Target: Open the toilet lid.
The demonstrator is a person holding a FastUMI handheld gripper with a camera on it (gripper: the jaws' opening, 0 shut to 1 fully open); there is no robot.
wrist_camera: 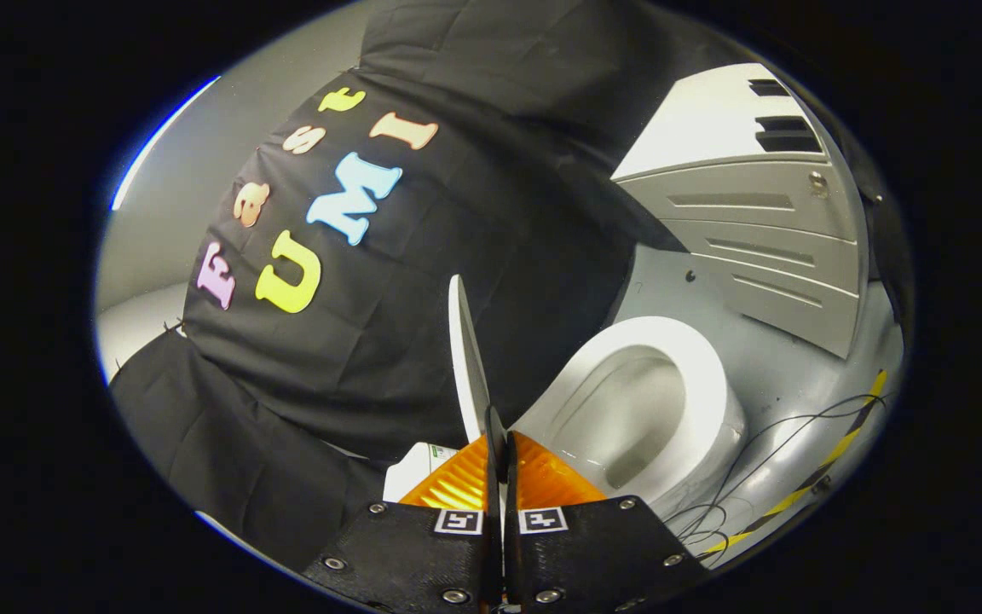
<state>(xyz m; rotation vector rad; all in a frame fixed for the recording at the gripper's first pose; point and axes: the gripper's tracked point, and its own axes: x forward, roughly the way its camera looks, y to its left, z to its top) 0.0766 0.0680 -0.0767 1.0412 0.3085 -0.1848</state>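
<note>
The gripper (499, 465) has its two fingers closed together, with the thin white plastic toilet lid (467, 358) pinched edge-on between them. Both fingers press on the lid's lower rim, one on each face. That grip gives control over the lid's swing about its hinge.

The lid stands nearly upright, rising straight ahead of the fingers against the black cloth booth wall (355, 341). Beside it lies the white oval toilet seat (696, 358), uncovered, with the pale bowl (627, 418) visible through the seat opening. The toilet stands on the grey moulded floor (789, 375), close to the edge where a grey ribbed panel (764, 247) rises behind it.

Judgement: the lid is already raised well clear of the seat, so the task appears almost complete. The remaining step calls for easing the lid back until it rests, then releasing it. Releasing short of the balance point risks the lid dropping onto the seat.

Thin dark cables (764, 460) and a yellow-and-black striped strip (832, 465) lie on the floor beyond the bowl.
</note>
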